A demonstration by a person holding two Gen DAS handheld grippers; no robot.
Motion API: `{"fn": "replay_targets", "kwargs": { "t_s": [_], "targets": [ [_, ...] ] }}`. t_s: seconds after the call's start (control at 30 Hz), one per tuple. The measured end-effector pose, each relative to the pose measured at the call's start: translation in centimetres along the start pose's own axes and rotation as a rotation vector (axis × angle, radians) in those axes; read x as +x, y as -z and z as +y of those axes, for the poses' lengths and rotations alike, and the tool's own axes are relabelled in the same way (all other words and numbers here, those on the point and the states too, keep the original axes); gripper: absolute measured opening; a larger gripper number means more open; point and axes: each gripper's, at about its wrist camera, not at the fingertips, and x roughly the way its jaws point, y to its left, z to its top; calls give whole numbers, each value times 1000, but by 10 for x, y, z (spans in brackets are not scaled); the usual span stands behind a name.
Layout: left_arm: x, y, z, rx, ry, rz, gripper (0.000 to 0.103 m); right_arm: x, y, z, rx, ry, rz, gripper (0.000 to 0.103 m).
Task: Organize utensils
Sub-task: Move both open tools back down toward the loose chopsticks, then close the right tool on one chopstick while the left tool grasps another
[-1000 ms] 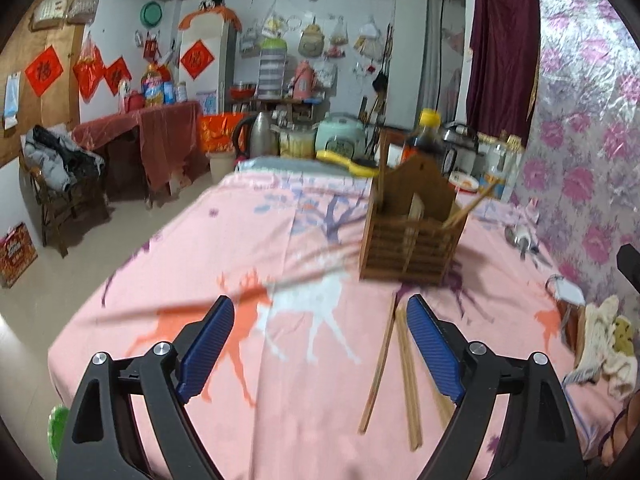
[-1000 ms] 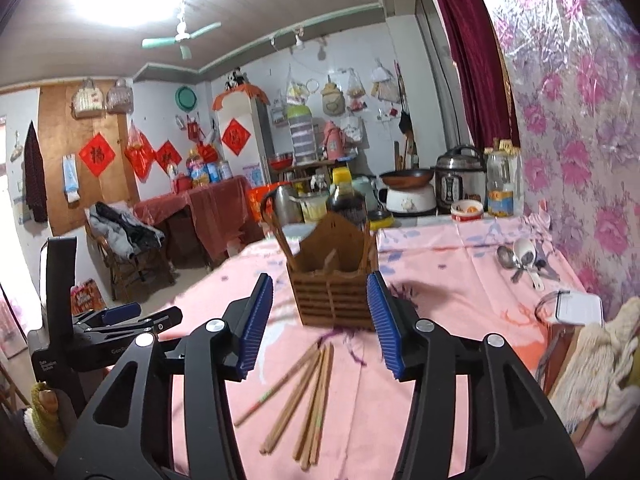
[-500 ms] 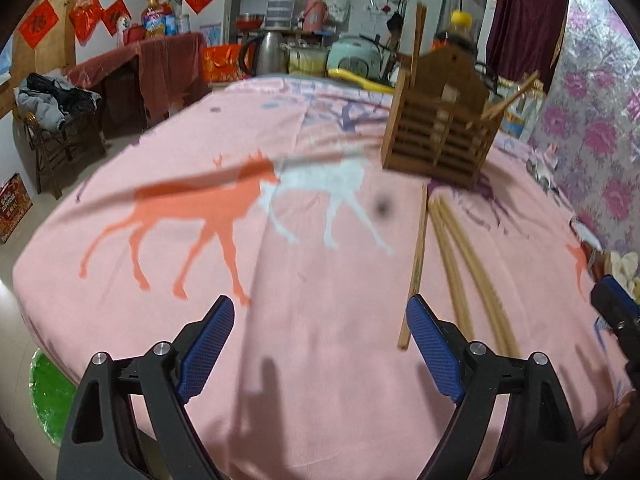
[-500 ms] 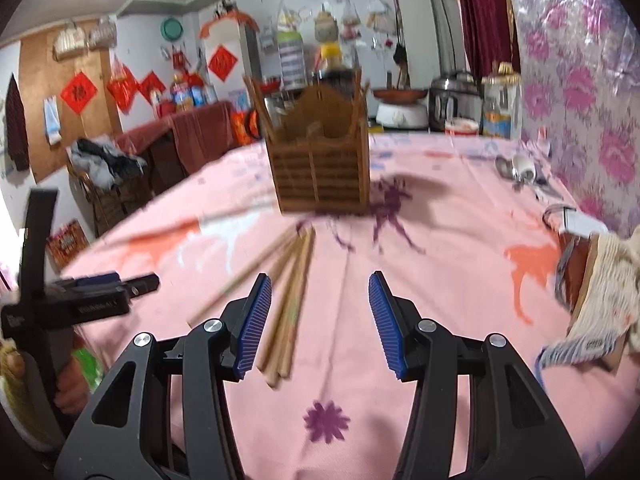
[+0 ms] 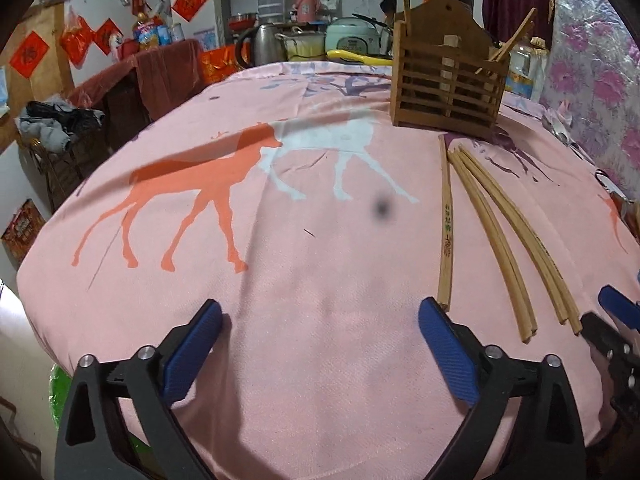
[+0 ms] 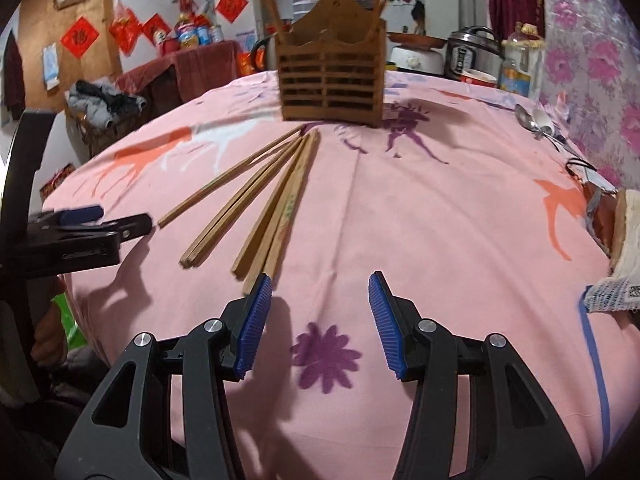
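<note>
My left claw [image 5: 320, 320] has just been opening and gapes wide over the pink deer-print counter [image 5: 280, 240], nothing between its jaws. My right claw [image 6: 320, 312] stands half open, empty. Loose chopsticks [image 6: 256, 200] lie fanned before the wooden slatted holder [image 6: 332, 80].

1. Wooden chopsticks [image 6: 260, 196]: several are laid flat on the pink cloth, fanned out, far tips converging near the holder's base. Green print is seen on one.
2. Slatted wooden utensil holder [image 6: 332, 80]: stood upright beyond the loose sticks. A few chopsticks [image 5: 516, 36] are seen leaning inside it.
</note>
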Motion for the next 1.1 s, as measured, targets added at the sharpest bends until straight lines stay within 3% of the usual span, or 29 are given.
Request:
{"fn": "replay_targets", "kwargs": {
  "t_s": [0.27,0.5,0.73,0.93,1.0,1.1],
  "targets": [
    [0,2,0,-4,-5,-14,98,8,-6,8,1,3,-7,50],
    [0,2,0,-3,-6,-10,98,9,-7,-10,69,35,-10,45],
    [-3,5,0,-9,-8,-5,98,10,-8,0,41,18,-16,46],
    [-6,7,-2,-7,4,3,97,12,-9,4,19,20,-18,27],
    [-7,7,-5,1,14,3,97,12,-9,1,28,30,-21,10],
    [-5,5,-12,19,38,7,97,12,-9,-10,79,27,-17,7]
  ]
}}
